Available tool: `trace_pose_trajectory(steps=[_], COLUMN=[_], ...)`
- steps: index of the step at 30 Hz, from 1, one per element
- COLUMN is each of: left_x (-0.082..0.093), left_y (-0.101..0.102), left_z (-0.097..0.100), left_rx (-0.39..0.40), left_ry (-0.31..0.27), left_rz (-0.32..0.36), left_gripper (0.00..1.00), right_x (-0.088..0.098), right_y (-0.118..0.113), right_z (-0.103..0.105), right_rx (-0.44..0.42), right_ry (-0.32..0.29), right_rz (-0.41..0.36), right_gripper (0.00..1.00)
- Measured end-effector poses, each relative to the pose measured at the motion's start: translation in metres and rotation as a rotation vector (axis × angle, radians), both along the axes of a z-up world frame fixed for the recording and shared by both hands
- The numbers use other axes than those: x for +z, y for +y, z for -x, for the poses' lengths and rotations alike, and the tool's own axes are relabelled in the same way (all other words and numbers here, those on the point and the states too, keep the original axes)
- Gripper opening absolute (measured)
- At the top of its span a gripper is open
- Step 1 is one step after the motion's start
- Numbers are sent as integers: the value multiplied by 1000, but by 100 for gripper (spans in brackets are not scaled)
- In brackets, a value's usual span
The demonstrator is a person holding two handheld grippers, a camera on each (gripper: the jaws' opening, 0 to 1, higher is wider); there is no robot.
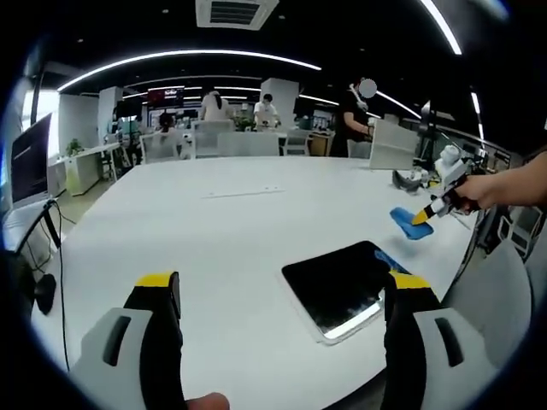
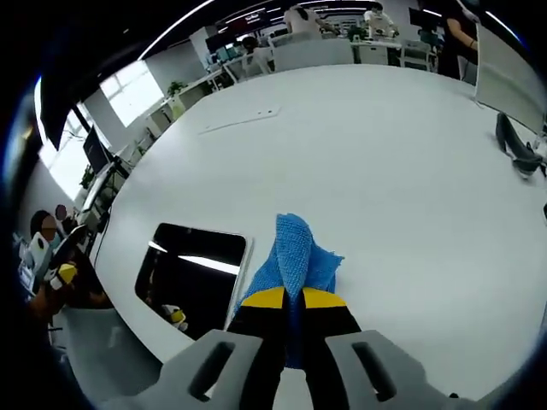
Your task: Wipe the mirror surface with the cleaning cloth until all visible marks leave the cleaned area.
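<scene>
Ahead of the jaws we see a broad white table [image 1: 256, 213], with white desks and chairs [image 1: 214, 141] beyond it. Long curved ceiling lights [image 1: 188, 58] arc overhead, and bright windows [image 2: 132, 94] stand left of the jaws.

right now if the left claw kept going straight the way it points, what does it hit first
Probably bare white table. The open left claw points across the tabletop, and the mirror lies right of that line, by its right finger. Beyond is open table, though depth is hard to judge here.
</scene>
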State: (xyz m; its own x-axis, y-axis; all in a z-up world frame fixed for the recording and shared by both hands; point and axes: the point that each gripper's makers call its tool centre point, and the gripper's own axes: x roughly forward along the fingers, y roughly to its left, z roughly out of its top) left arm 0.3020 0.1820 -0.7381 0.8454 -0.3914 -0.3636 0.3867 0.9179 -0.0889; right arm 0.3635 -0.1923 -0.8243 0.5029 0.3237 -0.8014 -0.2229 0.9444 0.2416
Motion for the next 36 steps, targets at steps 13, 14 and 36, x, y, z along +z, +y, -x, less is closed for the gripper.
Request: trace_pose_trajectory(steps=[13, 14, 36], left_x=[-9, -9, -4], left_y=[-3, -4, -13], left_z=[10, 11, 5], left_rx=[-11, -14, -19], left_ry=[18, 17, 5], left_rz=[-11, -5, -10], left_gripper=[99, 99, 99], right_x=[-46, -47, -51], right_y=[3, 1, -2], right_z=[6, 5, 7], right_rx=[23, 22, 176], right_ry=[78, 70, -32], right_rz=[41, 50, 212], right_gripper=[2, 2, 16])
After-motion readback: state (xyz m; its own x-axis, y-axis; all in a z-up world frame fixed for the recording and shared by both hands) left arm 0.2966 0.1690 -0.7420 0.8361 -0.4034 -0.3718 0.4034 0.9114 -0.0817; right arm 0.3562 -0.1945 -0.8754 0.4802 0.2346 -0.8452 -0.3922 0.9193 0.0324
